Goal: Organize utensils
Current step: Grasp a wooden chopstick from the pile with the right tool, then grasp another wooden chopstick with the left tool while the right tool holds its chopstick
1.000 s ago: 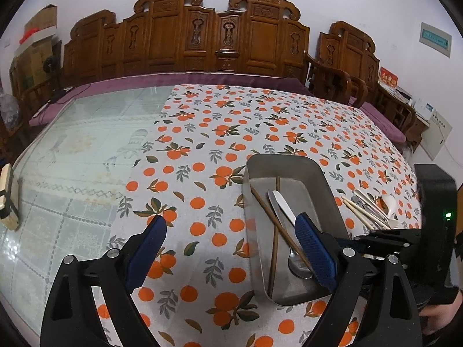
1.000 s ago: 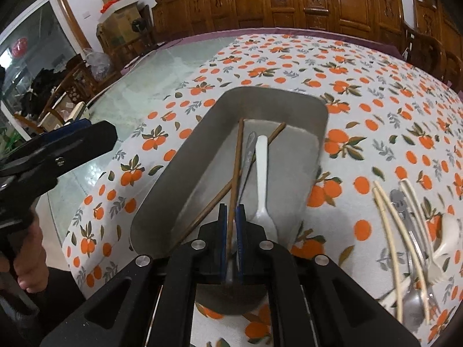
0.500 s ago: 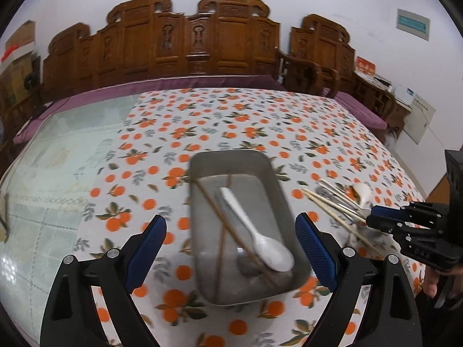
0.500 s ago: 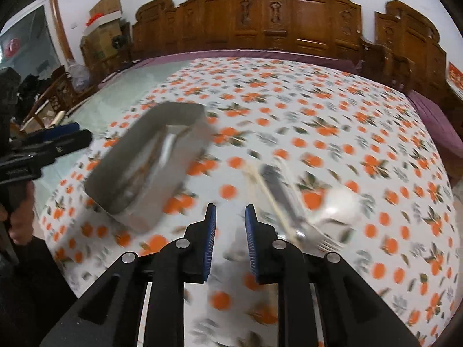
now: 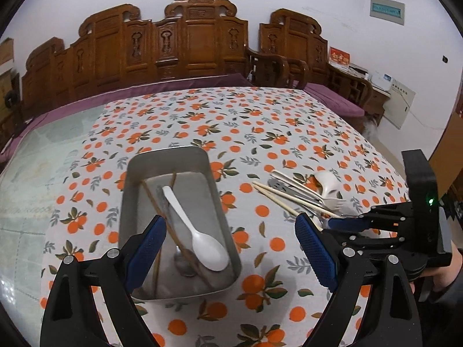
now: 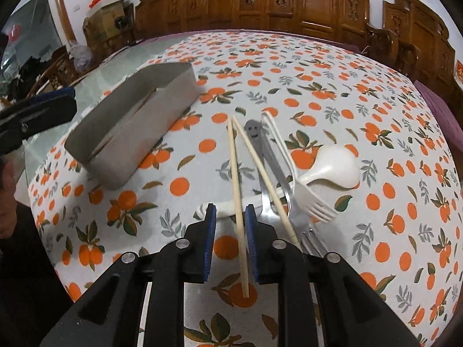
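Orange-print tablecloth (image 5: 260, 133) (carved wood chairs (image 5: 199, 40) behind, prob.)

home | carved wooden chairs (image 5: 199, 40) | orange-print tablecloth (image 5: 260, 133)

Orange-print tablecloth (image 5: 260, 121), carved wooden chairs (image 5: 185, 46), cardboard boxes (image 6: 107, 8)
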Action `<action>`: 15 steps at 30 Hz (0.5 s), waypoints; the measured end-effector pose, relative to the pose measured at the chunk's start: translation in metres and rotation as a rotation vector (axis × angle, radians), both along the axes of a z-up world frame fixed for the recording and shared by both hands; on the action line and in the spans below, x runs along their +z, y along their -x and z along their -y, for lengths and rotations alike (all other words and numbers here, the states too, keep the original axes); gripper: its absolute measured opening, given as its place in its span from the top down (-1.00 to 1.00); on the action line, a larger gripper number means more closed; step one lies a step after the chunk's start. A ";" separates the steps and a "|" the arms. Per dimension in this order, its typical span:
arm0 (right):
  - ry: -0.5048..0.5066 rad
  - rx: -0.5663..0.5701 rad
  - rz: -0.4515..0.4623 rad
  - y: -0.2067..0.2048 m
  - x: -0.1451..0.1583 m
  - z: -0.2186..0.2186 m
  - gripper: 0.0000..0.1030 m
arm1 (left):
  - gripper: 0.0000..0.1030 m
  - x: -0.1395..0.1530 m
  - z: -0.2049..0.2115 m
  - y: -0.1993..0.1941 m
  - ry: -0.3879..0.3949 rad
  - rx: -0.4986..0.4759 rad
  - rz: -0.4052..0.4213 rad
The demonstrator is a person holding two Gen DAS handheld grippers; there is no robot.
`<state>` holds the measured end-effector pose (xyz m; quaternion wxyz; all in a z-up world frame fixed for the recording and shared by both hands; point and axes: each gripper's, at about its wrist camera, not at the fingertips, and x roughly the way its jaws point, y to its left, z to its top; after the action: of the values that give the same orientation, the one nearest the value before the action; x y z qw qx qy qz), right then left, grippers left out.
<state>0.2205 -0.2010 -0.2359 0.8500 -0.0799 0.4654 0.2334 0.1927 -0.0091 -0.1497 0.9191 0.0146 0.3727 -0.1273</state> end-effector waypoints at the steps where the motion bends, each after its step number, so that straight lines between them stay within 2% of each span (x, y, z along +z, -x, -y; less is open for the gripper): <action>1: 0.015 0.003 0.002 0.001 -0.003 -0.001 0.56 | -0.68 -0.001 0.002 0.000 -0.004 -0.004 -0.003; 8: 0.082 0.040 0.026 0.001 -0.012 -0.007 0.56 | -0.68 -0.005 0.010 0.001 -0.019 -0.016 -0.008; 12: 0.112 0.053 0.043 -0.002 -0.014 -0.009 0.88 | -0.68 -0.007 0.013 0.002 -0.026 -0.020 -0.006; 15: 0.099 0.072 0.042 -0.001 -0.013 -0.007 0.89 | -0.69 -0.010 0.016 0.002 -0.037 -0.013 -0.006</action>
<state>0.2217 -0.1936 -0.2484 0.8456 -0.1434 0.4554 0.2386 0.1904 -0.0248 -0.1593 0.9168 0.0339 0.3775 -0.1263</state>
